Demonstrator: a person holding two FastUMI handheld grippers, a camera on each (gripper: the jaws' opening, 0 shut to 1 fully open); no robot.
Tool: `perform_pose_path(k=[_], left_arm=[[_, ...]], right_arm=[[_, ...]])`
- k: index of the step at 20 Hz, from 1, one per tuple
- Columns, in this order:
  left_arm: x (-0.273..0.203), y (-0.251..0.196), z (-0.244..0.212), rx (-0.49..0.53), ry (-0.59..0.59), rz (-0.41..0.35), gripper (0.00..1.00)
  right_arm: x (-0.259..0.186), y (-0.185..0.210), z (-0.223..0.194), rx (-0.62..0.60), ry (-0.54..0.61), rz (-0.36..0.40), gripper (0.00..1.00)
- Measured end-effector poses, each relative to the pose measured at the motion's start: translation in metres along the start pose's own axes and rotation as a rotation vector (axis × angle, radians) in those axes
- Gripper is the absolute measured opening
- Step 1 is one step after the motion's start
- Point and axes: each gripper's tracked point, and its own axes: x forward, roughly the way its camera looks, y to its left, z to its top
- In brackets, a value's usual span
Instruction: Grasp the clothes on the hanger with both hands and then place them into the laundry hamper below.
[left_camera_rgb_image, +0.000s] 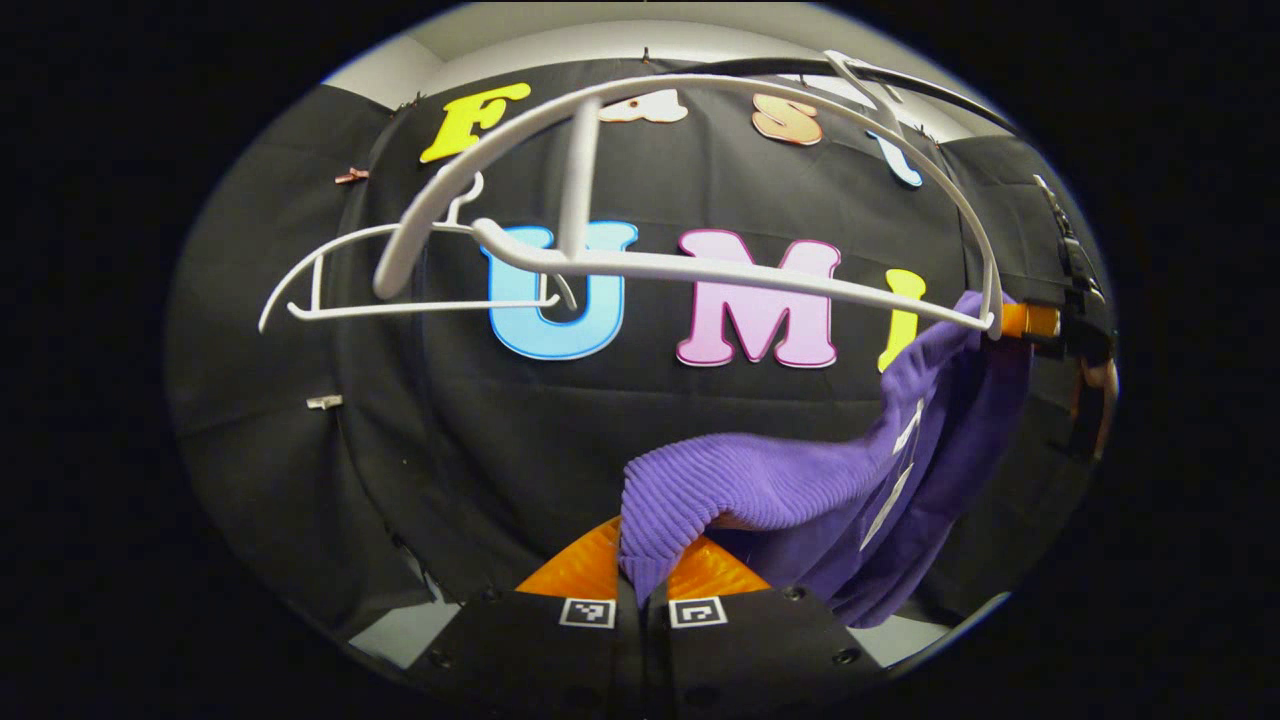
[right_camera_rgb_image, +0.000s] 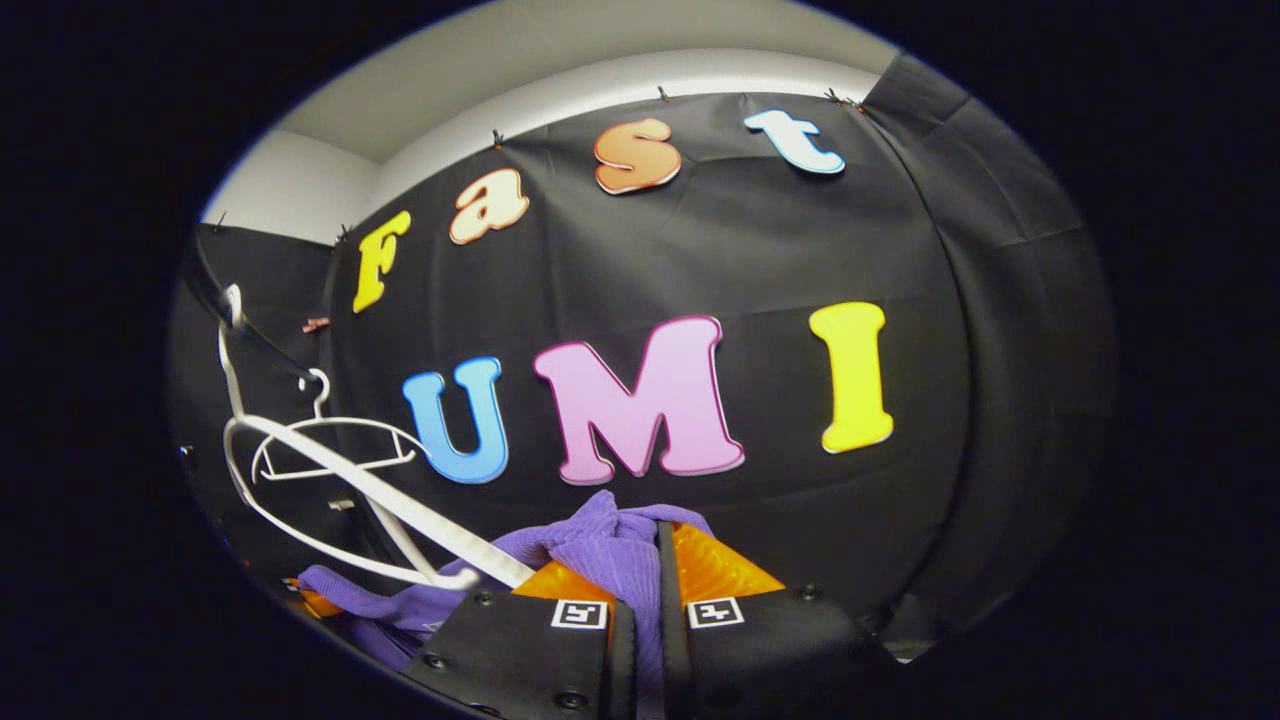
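In the left gripper view, the left gripper (left_camera_rgb_image: 643, 580) is pinching a fold of the purple ribbed garment (left_camera_rgb_image: 790, 480) at 6 o'clock, its jaws nearly closed on the cloth. The garment is stretching toward 3 o'clock, where the right gripper (left_camera_rgb_image: 1030, 322) is gripping it by the tip of the nearest white hanger (left_camera_rgb_image: 720, 268). In the right gripper view, those jaws are clamping purple cloth. A second white hanger (left_camera_rgb_image: 400, 300) is hanging farther off at 9 o'clock.
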Motion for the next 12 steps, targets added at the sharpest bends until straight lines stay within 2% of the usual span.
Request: perform_pose_path(k=[2,6,9,12], left_arm=[[-0.001,-0.013,-0.013,-0.042,0.047,-0.023,0.05],[-0.02,-0.031,-0.053,-0.066,0.144,-0.058,0.05],[-0.036,-0.047,-0.088,-0.084,0.241,-0.105,0.06],[-0.052,-0.057,-0.121,-0.096,0.342,-0.129,0.05]], right_arm=[[-0.012,0.004,-0.034,0.02,0.08,0.005,0.14],[-0.049,0.037,-0.108,0.067,0.253,0.066,0.15],[-0.081,0.073,-0.155,0.094,0.378,0.136,0.15],[-0.112,0.109,-0.197,0.07,0.491,0.213,0.15]])
